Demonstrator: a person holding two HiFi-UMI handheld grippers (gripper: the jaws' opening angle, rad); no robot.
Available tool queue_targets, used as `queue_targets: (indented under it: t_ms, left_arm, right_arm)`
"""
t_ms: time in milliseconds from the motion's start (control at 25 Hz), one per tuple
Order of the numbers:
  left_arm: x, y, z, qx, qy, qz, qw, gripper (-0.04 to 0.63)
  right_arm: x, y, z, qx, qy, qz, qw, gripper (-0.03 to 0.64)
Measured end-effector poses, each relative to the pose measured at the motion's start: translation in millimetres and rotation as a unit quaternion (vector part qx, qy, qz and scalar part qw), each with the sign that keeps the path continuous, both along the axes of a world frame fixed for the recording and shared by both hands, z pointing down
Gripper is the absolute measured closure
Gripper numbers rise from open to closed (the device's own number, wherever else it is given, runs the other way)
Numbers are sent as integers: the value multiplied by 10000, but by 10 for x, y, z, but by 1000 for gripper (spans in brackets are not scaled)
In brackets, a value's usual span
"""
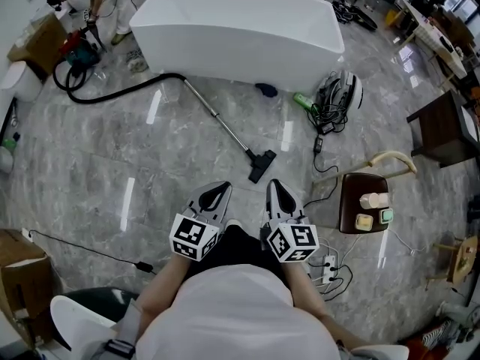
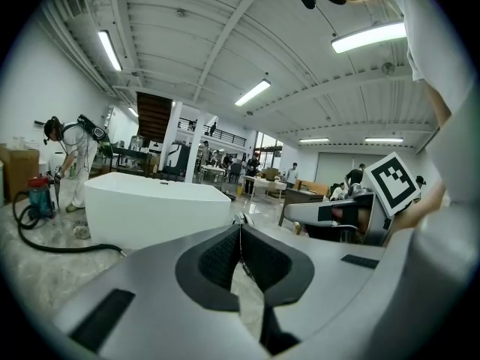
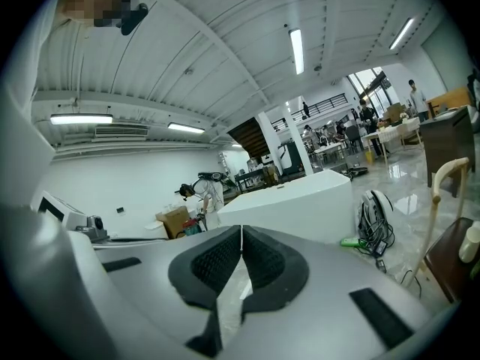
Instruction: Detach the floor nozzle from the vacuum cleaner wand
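Left gripper (image 1: 224,187), right gripper (image 1: 274,183) closed, empty; black floor nozzle (image 1: 262,165) joined to silver wand (image 1: 217,118), on marble floor (image 1: 150,178)

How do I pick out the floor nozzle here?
Start at the big white tub. A silver tube slants from in front of it across the grey floor. The nozzle is the flat black head on its near end, unlike the loose cables alongside.

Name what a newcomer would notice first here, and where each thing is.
A white rectangular tub fills the top of the head view. Before it, on the grey marble floor, lies a silver vacuum wand ending in a black floor nozzle. Nearest the person, the left tongs and right tongs are shut and empty.
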State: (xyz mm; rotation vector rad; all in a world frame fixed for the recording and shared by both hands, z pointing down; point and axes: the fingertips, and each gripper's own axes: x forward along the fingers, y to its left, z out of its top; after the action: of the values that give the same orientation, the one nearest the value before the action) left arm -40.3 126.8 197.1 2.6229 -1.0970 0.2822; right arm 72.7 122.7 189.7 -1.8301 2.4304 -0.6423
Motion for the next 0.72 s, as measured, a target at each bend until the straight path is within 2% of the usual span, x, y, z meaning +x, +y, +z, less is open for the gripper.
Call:
queue_targets:
  t_ms: [400, 720]
  left_arm:
    - [84, -42, 80, -56, 137, -110, 9998, 584]
    - [129, -209, 48, -150, 247, -83, 9995, 584]
  right_arm:
    - [128, -87, 103, -67, -102, 33, 9999, 600]
    - [192, -140, 183, -282, -243, 266, 9990, 600]
